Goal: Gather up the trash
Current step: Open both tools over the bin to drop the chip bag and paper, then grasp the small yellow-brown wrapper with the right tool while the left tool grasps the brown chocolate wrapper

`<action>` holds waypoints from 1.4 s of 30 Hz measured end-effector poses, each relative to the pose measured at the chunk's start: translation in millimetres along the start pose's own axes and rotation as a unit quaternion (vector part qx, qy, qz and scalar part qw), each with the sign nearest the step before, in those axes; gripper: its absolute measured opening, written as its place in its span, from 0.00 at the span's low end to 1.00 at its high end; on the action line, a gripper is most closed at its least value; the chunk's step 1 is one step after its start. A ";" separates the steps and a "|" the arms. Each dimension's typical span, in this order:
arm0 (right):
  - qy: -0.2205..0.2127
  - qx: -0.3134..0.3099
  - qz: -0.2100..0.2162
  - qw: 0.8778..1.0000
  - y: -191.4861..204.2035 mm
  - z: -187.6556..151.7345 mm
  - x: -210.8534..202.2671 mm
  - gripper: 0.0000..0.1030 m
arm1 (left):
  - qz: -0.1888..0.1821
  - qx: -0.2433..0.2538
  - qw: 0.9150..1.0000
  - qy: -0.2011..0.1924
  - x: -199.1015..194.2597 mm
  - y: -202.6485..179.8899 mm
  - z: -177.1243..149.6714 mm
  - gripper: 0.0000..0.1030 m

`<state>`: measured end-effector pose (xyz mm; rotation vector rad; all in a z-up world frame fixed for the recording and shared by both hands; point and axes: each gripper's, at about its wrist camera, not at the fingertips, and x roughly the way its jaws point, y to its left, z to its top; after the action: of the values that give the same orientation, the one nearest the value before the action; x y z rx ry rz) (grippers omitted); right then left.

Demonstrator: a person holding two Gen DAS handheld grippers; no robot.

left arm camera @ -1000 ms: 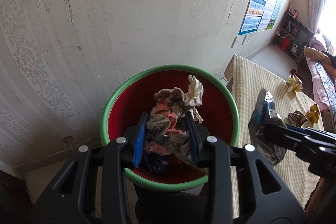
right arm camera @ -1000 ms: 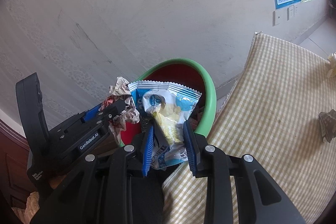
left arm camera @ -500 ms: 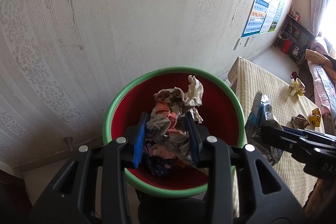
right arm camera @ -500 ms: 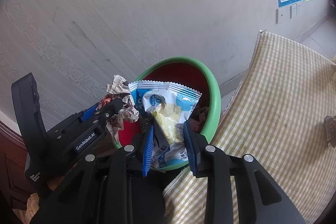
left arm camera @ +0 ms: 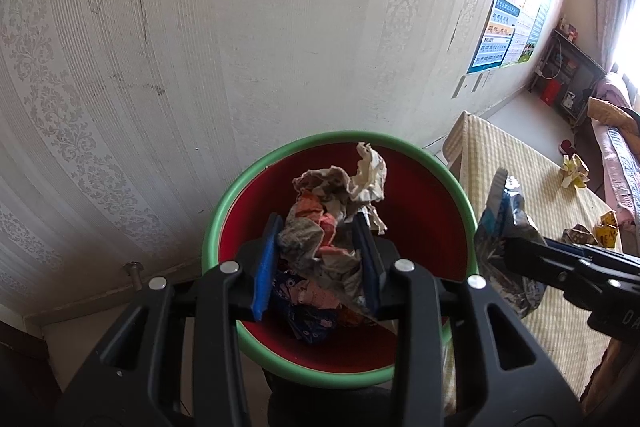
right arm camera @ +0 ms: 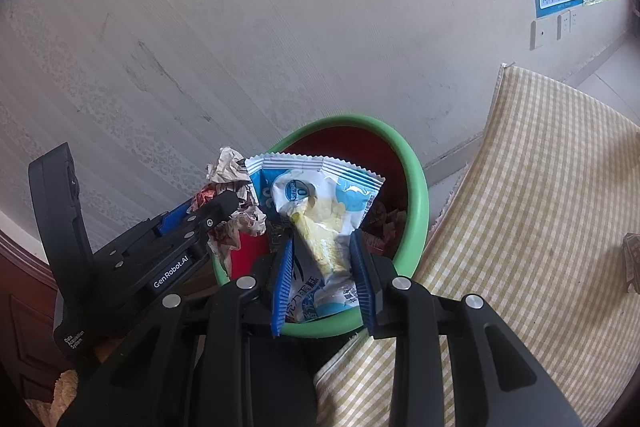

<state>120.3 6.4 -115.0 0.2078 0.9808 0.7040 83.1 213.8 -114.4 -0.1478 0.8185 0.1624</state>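
Two grippers each clamp a piece of trash over the same bin. In the left wrist view, the left gripper (left arm camera: 318, 253) is clenched on a crumpled wad of paper (left arm camera: 332, 219), its blue pads pressing the wad from either side; the wad rises past the fingertips and also hangs below them. Directly beyond and beneath the fingertips sits the red bin with a green rim (left arm camera: 256, 171), so the wad is held above the bin's open mouth, with more wrappers lying in the bottom under it. Off to this gripper's right, the right gripper (left arm camera: 516, 247) reaches in, holding a blue and silver snack bag (left arm camera: 500, 227) just outside the rim on that side.

From the right wrist view, the right gripper (right arm camera: 323, 261) is closed on the snack bag (right arm camera: 320, 203), its pads squeezing the lower half while the serrated top fans out ahead of the fingertips. Behind the bag is the bin (right arm camera: 416, 187); the bag hangs over its near rim. The left gripper (right arm camera: 216, 205) lies just to the left with its paper wad (right arm camera: 228, 171). A yellow checked cloth (right arm camera: 540, 187) spreads to the right.
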 end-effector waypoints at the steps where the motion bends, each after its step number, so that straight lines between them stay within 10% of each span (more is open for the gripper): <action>1: 0.000 0.000 0.000 1.000 0.0 0.0 0.0 0.28 | 0.000 0.000 1.000 0.000 0.4 0.0 0.5 0.34; 15: -0.023 0.015 0.007 1.000 -13.0 -6.2 -15.1 0.58 | 0.017 -0.008 1.000 -0.007 -5.4 0.3 -1.0 0.66; 20: -0.083 0.048 -0.088 0.991 -76.6 -22.6 -69.4 0.58 | 0.012 0.010 1.000 -0.017 -15.5 -18.8 0.6 0.68; 29: -0.162 0.246 -0.304 0.906 -285.2 -45.9 -175.0 0.65 | -0.032 0.059 0.997 -0.022 -21.6 -93.1 1.8 0.72; 37: -0.121 0.341 -0.259 0.896 -370.7 -63.8 -158.1 0.49 | -0.079 0.121 0.989 0.007 -15.2 -177.7 -11.9 0.73; 42: -0.135 0.296 -0.214 0.921 -350.1 -70.9 -165.4 0.32 | -0.120 0.153 0.981 0.020 -8.1 -233.1 -16.8 0.73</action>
<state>161.1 -375.1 -202.9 0.5835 0.9073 -0.0432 112.4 -17.9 -103.9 0.0406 0.8487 -0.1937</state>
